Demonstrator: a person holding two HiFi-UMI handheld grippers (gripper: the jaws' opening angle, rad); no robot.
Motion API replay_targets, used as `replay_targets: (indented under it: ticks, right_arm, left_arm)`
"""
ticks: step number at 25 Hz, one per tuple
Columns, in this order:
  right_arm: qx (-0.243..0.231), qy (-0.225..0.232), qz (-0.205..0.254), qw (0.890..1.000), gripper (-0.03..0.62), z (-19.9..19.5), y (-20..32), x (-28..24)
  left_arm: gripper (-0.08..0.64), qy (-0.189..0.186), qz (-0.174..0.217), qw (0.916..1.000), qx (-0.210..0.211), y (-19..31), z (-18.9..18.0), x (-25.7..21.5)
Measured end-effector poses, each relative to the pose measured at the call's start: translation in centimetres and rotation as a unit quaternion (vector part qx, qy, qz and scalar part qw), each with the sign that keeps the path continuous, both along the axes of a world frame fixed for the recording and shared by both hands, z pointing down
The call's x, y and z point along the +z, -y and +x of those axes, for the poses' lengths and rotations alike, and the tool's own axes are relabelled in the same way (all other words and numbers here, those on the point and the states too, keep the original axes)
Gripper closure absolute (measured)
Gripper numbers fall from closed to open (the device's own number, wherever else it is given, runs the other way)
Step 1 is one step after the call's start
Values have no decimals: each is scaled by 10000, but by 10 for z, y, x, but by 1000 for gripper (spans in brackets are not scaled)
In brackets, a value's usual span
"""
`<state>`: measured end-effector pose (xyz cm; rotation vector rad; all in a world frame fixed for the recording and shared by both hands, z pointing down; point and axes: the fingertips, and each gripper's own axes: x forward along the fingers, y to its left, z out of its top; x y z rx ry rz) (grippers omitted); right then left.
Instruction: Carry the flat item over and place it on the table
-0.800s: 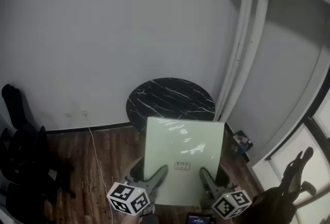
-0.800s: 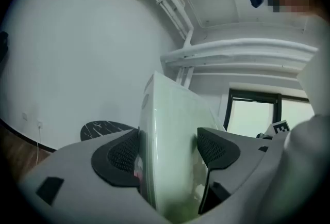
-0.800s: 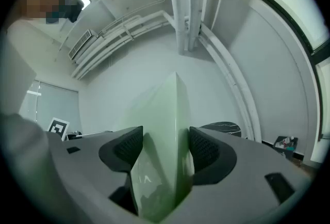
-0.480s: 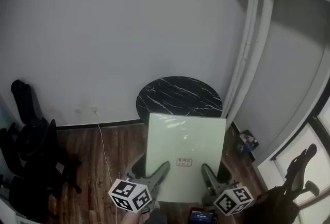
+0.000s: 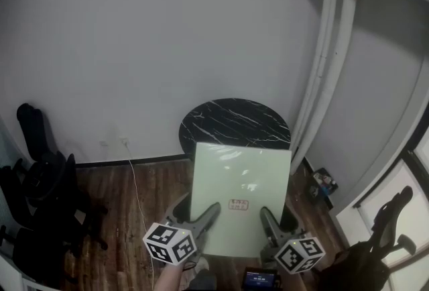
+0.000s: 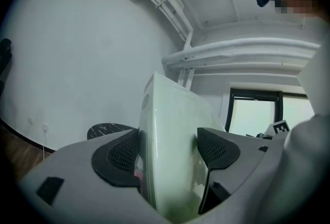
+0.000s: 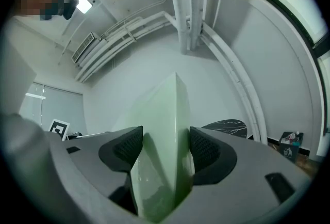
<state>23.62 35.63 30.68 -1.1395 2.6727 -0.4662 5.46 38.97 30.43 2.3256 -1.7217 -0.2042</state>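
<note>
with the left gripper (image 5: 204,217) and right gripper (image 5: 267,221) jaws each clamped on the near edge of the pale green flat panel (image 5: 241,179), held in the air short of the black marble counter (image 5: 234,122), carry it level and centre it over the top before lowering.

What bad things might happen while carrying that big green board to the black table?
The green board is gripped only at its near edge by the left tool and the right tool, so it might tip or slip out. The round black table looks small for it, so the board could overhang and slide off.
</note>
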Motion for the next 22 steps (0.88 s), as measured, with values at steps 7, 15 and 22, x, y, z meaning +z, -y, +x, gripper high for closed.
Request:
replay_targets:
  ticks: [7,15,22]
  right_arm:
    - [79,15,-118,9999,351,-17,25,15]
    - [411,-55,-166,9990,351,-46,120,19]
    - [675,-16,-117,9977,350,-97,207,3]
  left_arm:
    - [195,-7,-73,10000,62,27,-18,14]
    - [195,-83,-97,9991,396,135,-49,21]
    - [195,-51,-30,9979,641,231,-100,3]
